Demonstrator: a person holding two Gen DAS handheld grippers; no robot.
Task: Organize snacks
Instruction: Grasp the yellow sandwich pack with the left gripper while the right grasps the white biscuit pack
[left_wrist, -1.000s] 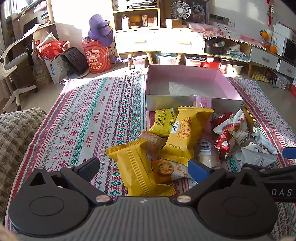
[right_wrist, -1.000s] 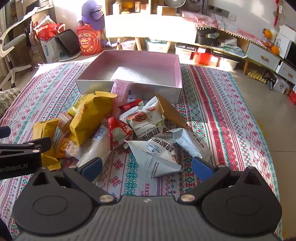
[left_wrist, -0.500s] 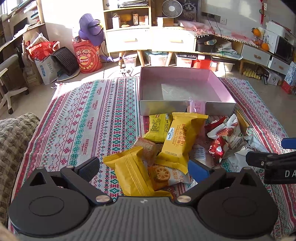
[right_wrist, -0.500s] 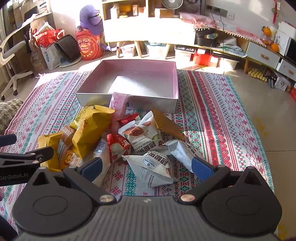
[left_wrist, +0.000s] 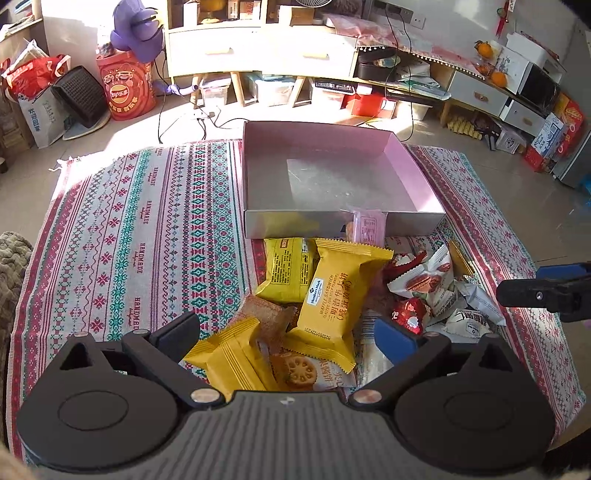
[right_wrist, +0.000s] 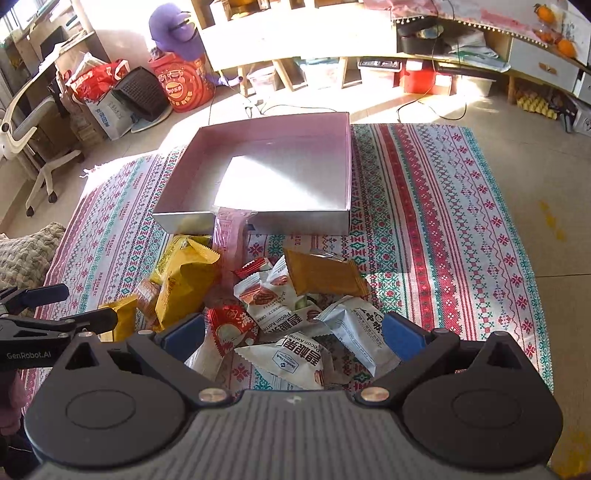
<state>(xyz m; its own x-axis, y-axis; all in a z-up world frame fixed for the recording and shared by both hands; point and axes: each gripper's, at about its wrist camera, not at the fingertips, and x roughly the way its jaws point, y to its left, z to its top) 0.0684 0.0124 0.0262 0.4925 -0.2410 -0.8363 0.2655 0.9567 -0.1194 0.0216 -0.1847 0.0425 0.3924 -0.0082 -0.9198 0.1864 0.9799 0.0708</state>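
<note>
A pile of snack packets lies on the patterned cloth in front of an empty pink box (left_wrist: 402, 155) (right_wrist: 343, 155). Yellow waffle packets (left_wrist: 338, 295) (right_wrist: 184, 284) sit on the left of the pile, white pecan packets (right_wrist: 291, 360) (left_wrist: 424, 284) on the right. A pink packet (left_wrist: 367, 227) (right_wrist: 231, 240) leans on the box's front wall. My left gripper (left_wrist: 288, 332) is open above the yellow packets, holding nothing. Over the white packets my right gripper (right_wrist: 293, 332) is open too. Each gripper shows at the edge of the other's view.
The striped cloth (left_wrist: 140, 229) covers the floor, with bare stretches left of the pile and right of the box (right_wrist: 443, 206). A knitted cushion (left_wrist: 11, 273) lies at the left. Shelves, drawers, bags and a red snack tub (left_wrist: 127, 92) stand behind.
Both grippers have risen and pulled back from the pile, so more of the box's inside shows. Both stay open; the snacks have not moved.
</note>
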